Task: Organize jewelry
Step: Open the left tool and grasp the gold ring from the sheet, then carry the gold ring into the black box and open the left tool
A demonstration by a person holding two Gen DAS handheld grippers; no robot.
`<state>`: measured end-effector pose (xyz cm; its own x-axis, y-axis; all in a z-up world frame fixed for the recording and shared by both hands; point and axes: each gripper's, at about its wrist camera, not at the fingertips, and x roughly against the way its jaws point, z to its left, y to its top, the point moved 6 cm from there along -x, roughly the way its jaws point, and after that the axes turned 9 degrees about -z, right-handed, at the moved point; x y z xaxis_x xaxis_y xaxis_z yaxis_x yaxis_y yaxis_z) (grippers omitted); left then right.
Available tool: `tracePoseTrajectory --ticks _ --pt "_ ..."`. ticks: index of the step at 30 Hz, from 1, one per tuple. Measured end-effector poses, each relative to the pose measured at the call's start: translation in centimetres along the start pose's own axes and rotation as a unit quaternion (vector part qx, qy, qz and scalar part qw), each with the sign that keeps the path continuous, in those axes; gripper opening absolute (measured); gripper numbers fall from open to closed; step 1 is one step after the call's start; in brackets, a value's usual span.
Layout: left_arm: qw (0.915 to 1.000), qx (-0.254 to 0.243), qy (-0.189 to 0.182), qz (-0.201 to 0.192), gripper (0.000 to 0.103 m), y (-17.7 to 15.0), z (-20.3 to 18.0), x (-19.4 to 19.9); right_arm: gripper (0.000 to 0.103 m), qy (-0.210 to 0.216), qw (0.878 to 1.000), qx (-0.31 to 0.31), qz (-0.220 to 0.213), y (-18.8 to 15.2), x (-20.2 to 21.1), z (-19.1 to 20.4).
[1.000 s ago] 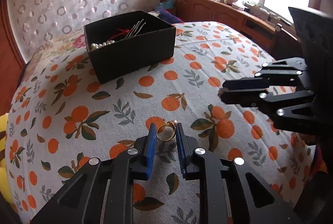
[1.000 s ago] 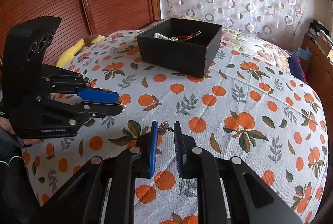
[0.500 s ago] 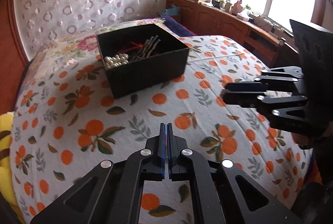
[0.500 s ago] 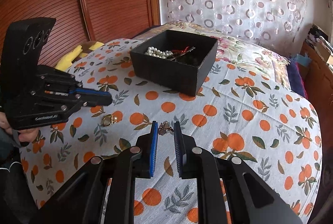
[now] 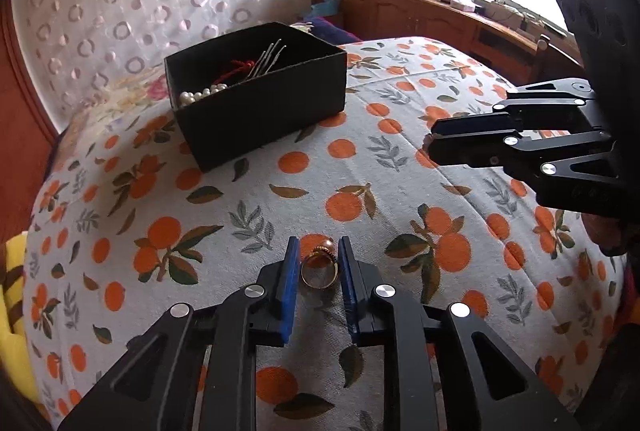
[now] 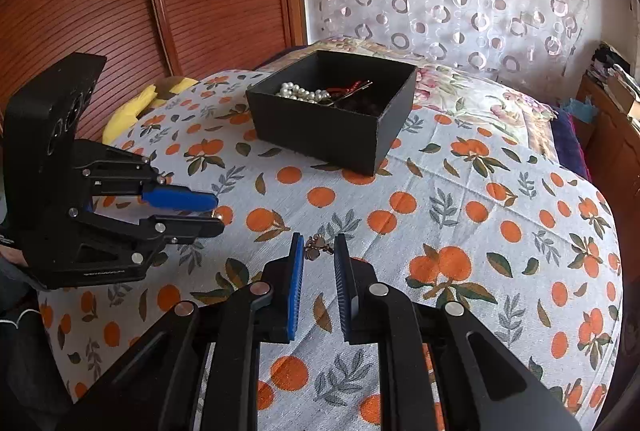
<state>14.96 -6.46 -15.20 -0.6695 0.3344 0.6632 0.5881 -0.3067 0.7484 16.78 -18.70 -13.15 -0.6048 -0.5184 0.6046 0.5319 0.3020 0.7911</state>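
the orange-print bedspread (image 6: 460,191) curves off at its near and right edges, with broad open cloth around 1 black box (image 6: 332,119) near the far side; it holds pearls (image 6: 300,93), hairpins and red cord. the left claw (image 5: 319,263) is narrowly parted around 1 gold ring (image 5: 320,269) lying on the cloth. the right claw (image 6: 319,251) is narrowly parted around 1 small dark trinket (image 6: 318,245).
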Motion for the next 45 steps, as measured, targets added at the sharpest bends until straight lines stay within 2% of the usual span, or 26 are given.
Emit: tracePoseTrajectory --ticks 8,18,23,33,34,36,45 --pt "0.9996 0.022 0.001 -0.017 0.018 1.2 1.3 0.7 0.017 0.003 1.000 0.006 -0.002 0.8 -0.4 -0.1" --pt "0.9971 0.036 0.023 -0.063 0.018 6.4 4.2 1.0 0.017 0.004 0.999 0.021 -0.047 6.8 -1.6 -1.2" --pt "0.9959 0.041 0.033 -0.073 0.018 8.0 5.4 0.6 0.017 -0.002 0.999 0.022 -0.049 8.7 -3.7 -2.2" --pt "0.9943 0.046 0.046 -0.085 0.018 10.7 6.6 -0.8 0.021 0.001 0.999 0.003 -0.038 8.8 -5.9 -3.2" --pt "0.9942 0.046 0.046 -0.085 0.018 10.8 6.6 -1.0 0.026 0.002 0.999 -0.001 -0.038 8.8 -5.8 -3.2" --pt "0.9940 0.047 0.048 -0.086 0.018 11.2 6.8 -1.5 0.030 0.001 0.999 -0.005 -0.041 8.9 -5.5 -3.4" --pt "0.9930 0.062 0.056 -0.084 0.018 12.8 7.7 -3.5 0.030 -0.011 0.999 -0.006 -0.048 8.0 -3.2 -3.9"
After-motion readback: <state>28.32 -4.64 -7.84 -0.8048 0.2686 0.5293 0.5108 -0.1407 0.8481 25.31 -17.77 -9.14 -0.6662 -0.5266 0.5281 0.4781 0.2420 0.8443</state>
